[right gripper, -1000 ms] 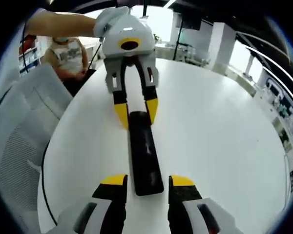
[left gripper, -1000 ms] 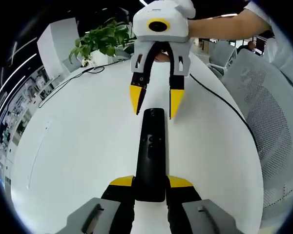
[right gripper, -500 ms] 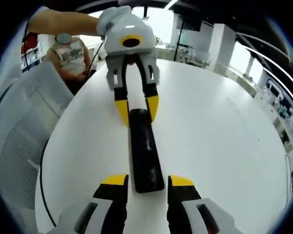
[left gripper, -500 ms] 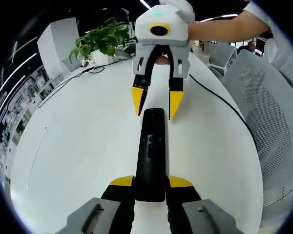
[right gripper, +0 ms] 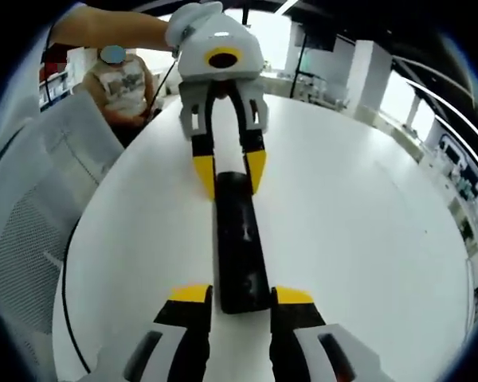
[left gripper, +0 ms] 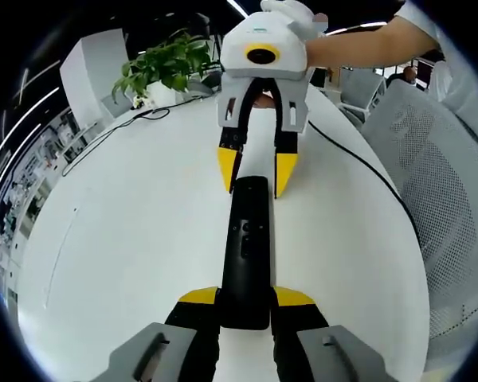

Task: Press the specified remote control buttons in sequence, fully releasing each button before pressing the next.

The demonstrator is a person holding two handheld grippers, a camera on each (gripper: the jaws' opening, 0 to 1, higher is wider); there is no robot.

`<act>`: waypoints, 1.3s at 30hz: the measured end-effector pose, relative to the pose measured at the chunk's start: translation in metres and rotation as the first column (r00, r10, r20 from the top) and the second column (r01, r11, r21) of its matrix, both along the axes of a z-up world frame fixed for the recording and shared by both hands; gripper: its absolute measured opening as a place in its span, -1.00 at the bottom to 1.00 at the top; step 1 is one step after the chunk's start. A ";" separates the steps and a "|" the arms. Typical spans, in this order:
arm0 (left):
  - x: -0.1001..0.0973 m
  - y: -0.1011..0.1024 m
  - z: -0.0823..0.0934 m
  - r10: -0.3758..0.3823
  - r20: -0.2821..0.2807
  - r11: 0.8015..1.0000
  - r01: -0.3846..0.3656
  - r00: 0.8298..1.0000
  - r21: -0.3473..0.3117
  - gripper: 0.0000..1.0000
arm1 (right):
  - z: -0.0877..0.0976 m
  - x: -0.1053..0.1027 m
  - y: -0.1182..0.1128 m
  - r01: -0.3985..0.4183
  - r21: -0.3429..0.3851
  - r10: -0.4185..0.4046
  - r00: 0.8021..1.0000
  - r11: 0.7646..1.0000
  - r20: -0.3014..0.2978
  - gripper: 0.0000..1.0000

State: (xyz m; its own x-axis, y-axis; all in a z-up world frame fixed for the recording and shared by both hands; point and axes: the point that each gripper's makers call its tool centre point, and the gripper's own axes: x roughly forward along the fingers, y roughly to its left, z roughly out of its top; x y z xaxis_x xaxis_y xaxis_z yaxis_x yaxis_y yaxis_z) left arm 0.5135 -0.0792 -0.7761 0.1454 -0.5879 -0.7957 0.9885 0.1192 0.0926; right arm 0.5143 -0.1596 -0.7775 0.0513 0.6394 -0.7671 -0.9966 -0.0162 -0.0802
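Moved: right tool [left gripper: 255, 173] has edged closer over the remote's far end since a second ago, tips now straddling it in the left gripper view; the remote itself lies as before.
Remote: black bar [left gripper: 248, 251] flat on the white desk [left gripper: 127, 239], running 6 to 12 o'clock in both views.
Left tool: [left gripper: 248, 298] yellow tips hug the remote's near end, one per side, apparently pinching it.
Right tool: in its own view [right gripper: 243, 296] the tips flank the near end, spread just wider than the remote; whether they touch it I cannot tell.
Risk: with both tools astride the ends, a downward jab could land on the casing or two buttons at once, or tip the remote; the small buttons [left gripper: 247, 229] sit mid-body, away from both tips.
Left view extra: plant [left gripper: 163, 68] at 11 o'clock, cable [left gripper: 366, 171] at 2 o'clock, mesh chair [left gripper: 438, 183] at 3 o'clock.
Right view extra: a seated person [right gripper: 123, 83] at 10 o'clock.
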 end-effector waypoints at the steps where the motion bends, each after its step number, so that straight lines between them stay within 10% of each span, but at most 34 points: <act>1: 0.000 0.000 0.000 -0.001 0.001 1.000 0.001 1.000 0.000 -0.54 | 0.000 -0.001 0.000 -0.011 -0.001 0.011 1.000 1.000 0.000 -0.52; 39: -0.001 0.000 0.001 0.013 -0.006 1.000 -0.013 1.000 -0.015 -0.55 | 0.000 -0.002 -0.001 -0.022 0.014 0.022 1.000 1.000 0.006 -0.63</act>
State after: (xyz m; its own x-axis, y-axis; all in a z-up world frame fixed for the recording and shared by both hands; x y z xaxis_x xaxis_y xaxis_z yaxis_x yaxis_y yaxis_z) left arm 0.5129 -0.0794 -0.7755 0.1490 -0.5980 -0.7876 0.9873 0.1337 0.0852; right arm 0.5127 -0.1607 -0.7772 0.0417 0.6512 -0.7577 -0.9956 -0.0368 -0.0864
